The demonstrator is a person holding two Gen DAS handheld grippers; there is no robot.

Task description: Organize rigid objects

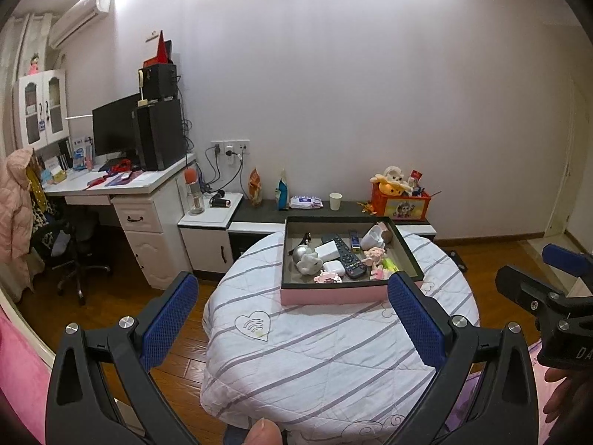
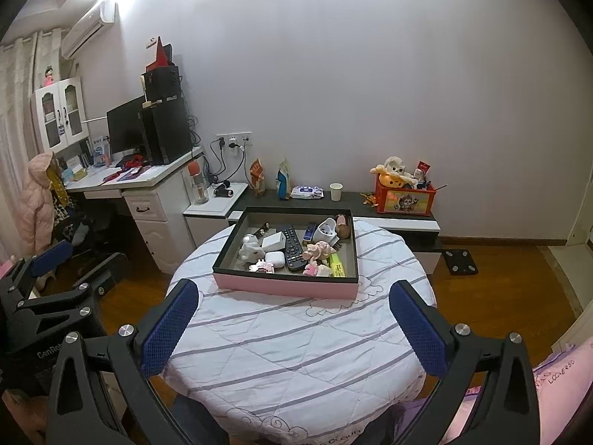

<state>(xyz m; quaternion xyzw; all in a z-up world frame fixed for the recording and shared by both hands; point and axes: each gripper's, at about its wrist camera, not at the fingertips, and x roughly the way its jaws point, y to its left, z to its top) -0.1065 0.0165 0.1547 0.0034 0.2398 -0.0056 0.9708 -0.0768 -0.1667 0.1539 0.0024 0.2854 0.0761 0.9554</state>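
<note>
A pink-sided tray with a dark rim sits on the far half of the round table, which wears a striped white quilted cover. Inside it lie a black remote, a white charger block, a white earbud case, a white cup on its side, a yellow highlighter and small figurines. My left gripper hovers open before the tray, empty. My right gripper is open and empty too.
A low dark shelf behind the table carries a paper cup, a wipes pack and an orange toy box. A white desk with monitor and an office chair stand left. The wooden floor holds a black scale.
</note>
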